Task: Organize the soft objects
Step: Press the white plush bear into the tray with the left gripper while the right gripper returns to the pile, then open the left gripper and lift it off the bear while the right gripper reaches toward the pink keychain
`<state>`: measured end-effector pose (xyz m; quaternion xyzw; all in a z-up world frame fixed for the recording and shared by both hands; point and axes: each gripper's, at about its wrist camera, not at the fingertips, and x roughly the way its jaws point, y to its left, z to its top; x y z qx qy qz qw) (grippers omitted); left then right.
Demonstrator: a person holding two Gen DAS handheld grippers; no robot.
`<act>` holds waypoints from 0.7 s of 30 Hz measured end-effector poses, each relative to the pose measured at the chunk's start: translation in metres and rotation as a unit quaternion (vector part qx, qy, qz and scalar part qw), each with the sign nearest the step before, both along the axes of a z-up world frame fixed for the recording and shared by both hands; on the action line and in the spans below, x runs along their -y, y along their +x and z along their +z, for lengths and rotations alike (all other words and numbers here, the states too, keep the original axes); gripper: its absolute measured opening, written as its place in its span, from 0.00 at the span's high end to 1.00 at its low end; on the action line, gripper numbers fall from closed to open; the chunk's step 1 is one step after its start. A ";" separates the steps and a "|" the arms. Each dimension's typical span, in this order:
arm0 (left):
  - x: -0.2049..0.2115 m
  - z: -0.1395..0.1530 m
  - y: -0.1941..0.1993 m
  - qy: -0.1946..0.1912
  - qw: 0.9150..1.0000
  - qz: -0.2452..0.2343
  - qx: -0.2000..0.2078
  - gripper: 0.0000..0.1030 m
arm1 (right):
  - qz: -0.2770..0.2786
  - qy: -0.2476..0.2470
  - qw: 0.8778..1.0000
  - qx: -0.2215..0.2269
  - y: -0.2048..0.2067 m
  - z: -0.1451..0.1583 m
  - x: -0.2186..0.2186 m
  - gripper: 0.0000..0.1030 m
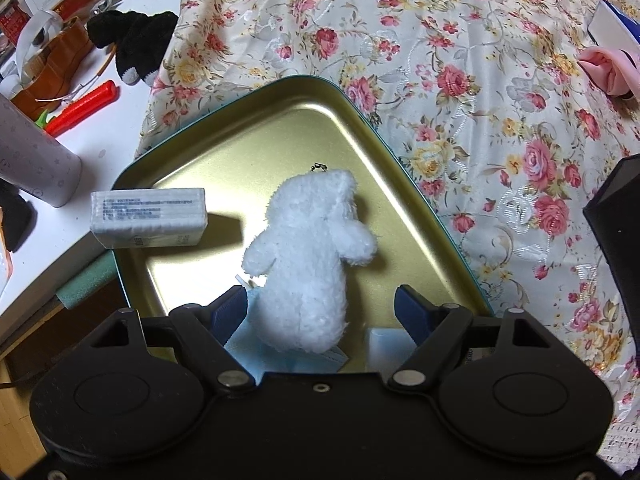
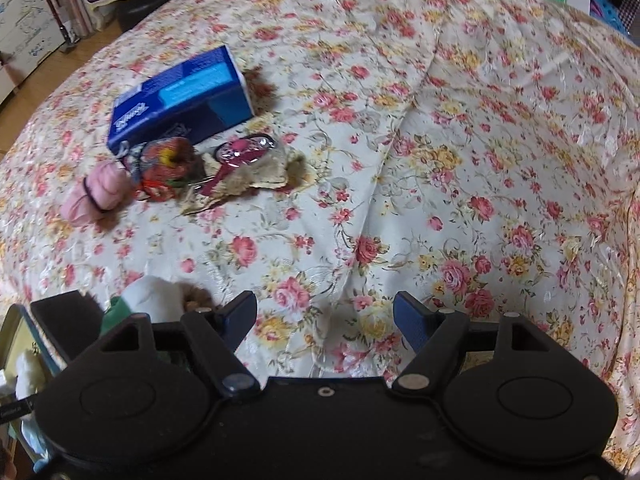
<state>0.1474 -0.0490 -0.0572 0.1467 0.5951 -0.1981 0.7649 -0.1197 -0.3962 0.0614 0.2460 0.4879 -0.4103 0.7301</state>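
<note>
A white plush bear (image 1: 308,256) lies in a gold metal tin (image 1: 256,128) with a teal rim, on a floral bedspread. My left gripper (image 1: 320,310) is open just above the tin; the bear's lower end lies between the fingers without being pinched. My right gripper (image 2: 324,318) is open and empty over the bedspread. In the right wrist view, a pink rolled cloth (image 2: 96,192), a red patterned pouch (image 2: 166,168), and a fuzzy beige item with a pink tag (image 2: 248,164) lie at the far left. A white and green plush (image 2: 148,296) lies near the right gripper's left finger.
A blue tissue box (image 2: 180,100) sits behind the soft items. A white packet (image 1: 148,222) rests on the tin's left rim. A white desk (image 1: 132,12) at the left holds a black plush (image 1: 132,44), a grey bottle (image 1: 32,156) and red-handled pliers (image 1: 80,106).
</note>
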 end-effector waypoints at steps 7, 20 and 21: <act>0.002 -0.005 0.005 -0.005 1.000 0.011 -0.014 0.25 | -0.026 0.004 1.000 -0.001 0.011 -0.007 0.026 0.29; 0.013 -0.019 0.012 -0.001 0.999 0.027 -0.032 0.25 | -0.047 0.012 0.999 0.005 0.058 -0.021 0.073 0.27; 0.014 -0.020 0.012 -0.001 0.999 0.027 -0.032 0.25 | -0.043 0.011 0.999 0.008 0.064 -0.021 0.074 0.26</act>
